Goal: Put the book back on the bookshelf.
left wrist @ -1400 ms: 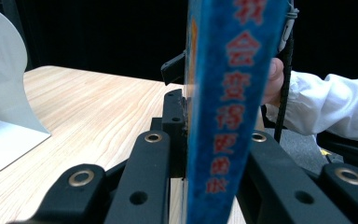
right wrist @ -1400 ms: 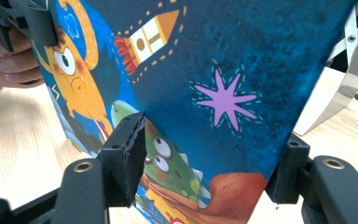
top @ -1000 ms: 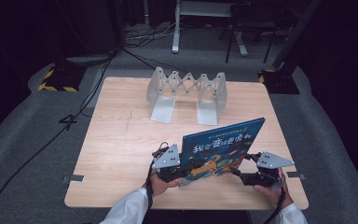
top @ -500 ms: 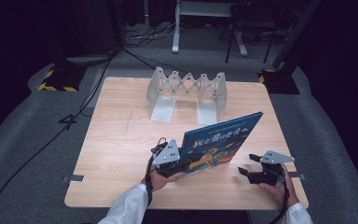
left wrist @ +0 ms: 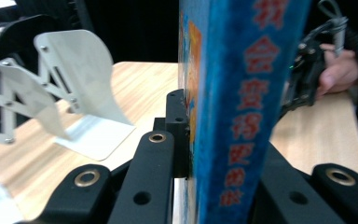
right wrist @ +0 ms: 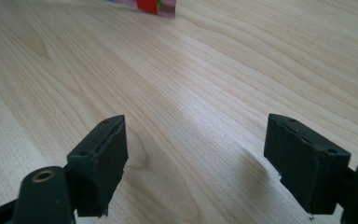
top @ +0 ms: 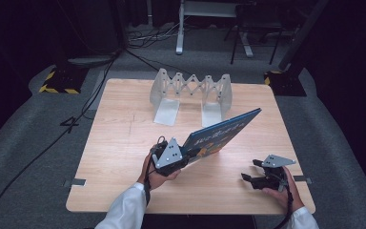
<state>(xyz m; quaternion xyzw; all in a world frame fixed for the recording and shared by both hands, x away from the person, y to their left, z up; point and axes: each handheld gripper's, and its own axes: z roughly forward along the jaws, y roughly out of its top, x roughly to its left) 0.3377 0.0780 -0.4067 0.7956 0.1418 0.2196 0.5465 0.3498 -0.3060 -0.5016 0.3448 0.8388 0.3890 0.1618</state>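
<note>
Now the left tool (top: 187, 157) clamps one corner of the thin blue hardcover book (top: 221, 133), holding it tilted up above the pale wood-grain surface (top: 119, 143). Well apart, the right tool (top: 250, 171) has just been opening, its black blocky jaws wide with nothing between them. Behind stands a grey metal accordion bookend (top: 190, 93).

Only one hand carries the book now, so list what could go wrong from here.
1. The left tongs pinch the blue hardcover picture book at one low corner while it tilts up over the wooden table; it may swing or slip out.
2. The right tongs, whose jaws have just been opening, stand empty and apart from the book, too far to catch it.
3. Swung forward, the book could strike the silver folding metal book rack.
</note>
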